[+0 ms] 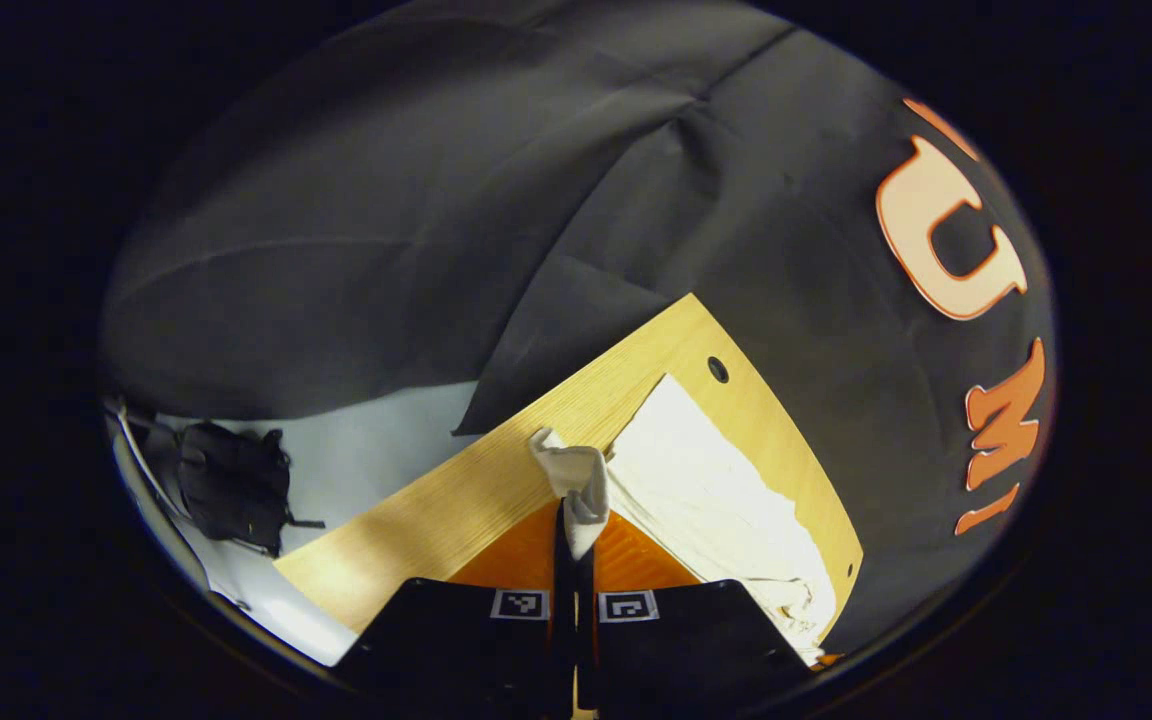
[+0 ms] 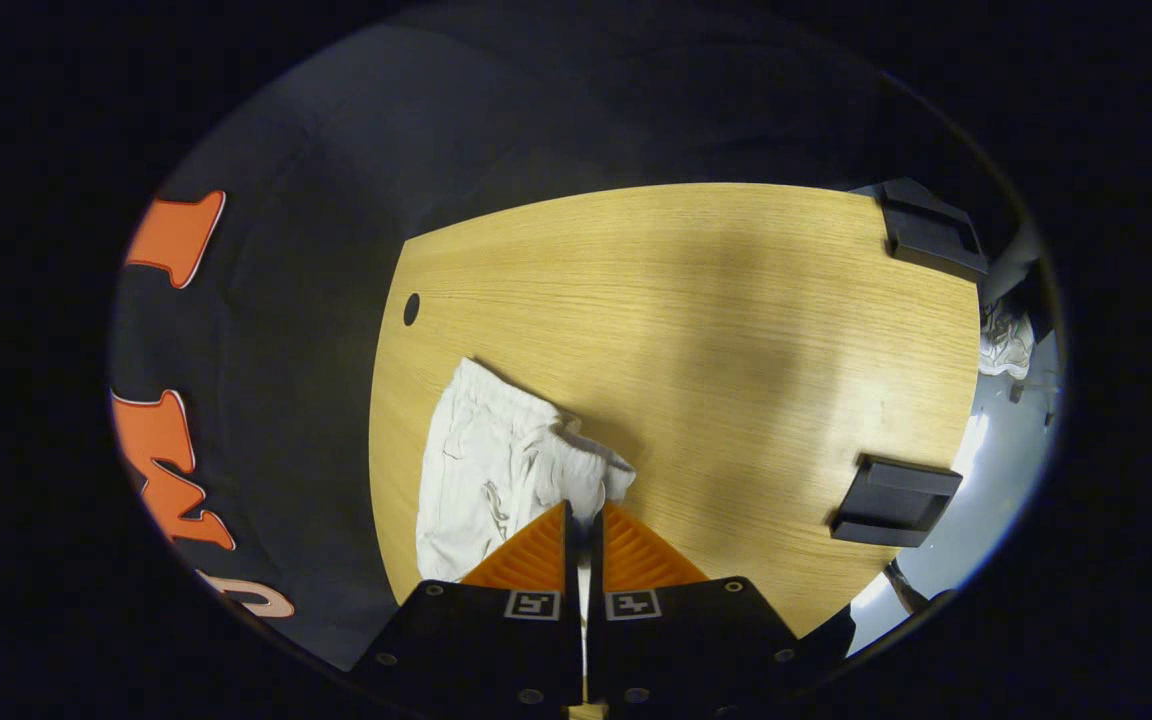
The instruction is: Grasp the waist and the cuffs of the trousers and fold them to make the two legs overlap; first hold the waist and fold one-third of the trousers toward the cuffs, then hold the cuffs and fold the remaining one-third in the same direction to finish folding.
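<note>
Now both grippers clamped on trousers (image 2: 496,470), wooden table (image 2: 696,300) underneath.
Trousers lie w/ bulk on table near its edge; left gripper (image 1: 576,520) & right gripper (image 2: 581,525) each pinch a bunched cloth edge. Risk: thin pinch slips when lifted, legs misalign.

Left claw (image 1: 573,520): two flat black housing blocks side by side, each carrying a small square black-and-white marker near the inner top corner; ribbed triangular wedges tapering forward from the blocks to the tips. Right claw (image 2: 583,520): same build, same paired square markers, plus small round screws dotted along the edges of the black blocks.
</note>
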### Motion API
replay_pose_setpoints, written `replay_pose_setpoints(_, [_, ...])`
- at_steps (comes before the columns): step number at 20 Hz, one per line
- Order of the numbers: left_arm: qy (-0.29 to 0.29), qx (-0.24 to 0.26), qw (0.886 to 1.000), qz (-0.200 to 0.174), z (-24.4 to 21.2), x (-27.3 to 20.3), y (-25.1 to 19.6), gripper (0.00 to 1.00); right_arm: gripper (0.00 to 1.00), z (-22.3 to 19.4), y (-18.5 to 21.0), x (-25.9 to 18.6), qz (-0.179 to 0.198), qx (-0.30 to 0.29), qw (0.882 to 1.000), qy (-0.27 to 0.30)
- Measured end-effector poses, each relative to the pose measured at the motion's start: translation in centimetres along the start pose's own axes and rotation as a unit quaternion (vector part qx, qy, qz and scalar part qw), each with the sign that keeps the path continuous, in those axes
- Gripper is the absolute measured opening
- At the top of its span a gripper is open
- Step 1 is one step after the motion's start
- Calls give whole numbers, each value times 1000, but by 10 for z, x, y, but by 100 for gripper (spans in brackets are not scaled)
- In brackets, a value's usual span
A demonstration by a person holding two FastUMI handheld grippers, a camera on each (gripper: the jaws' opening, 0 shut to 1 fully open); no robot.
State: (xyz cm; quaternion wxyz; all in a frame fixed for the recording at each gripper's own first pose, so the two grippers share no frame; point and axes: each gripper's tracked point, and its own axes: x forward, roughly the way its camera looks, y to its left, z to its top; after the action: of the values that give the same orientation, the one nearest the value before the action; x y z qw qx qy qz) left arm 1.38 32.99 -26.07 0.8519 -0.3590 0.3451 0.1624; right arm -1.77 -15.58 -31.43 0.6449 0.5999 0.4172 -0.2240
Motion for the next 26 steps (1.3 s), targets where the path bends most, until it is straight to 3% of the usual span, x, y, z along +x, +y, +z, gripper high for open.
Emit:
replay_pose_setpoints(12, [6, 139, 988, -62, 78, 46, -75, 4, 2, 6, 76, -21, 3, 36, 999, -19])
replay_pose_setpoints(18, [26, 126, 990, -61, 86, 71, -80, 5, 2, 10, 109, -26, 10, 49, 998, -30])
replay_pose_setpoints(23, [25, 98, 994, -40, 83, 73, -76, 4, 2, 14, 122, 8, 1, 71, 997, -1])
replay_pose_setpoints(26, [34, 102, 994, -9, 80, 79, -72, 5, 2, 20, 140, 38, 1, 74, 997, 17])
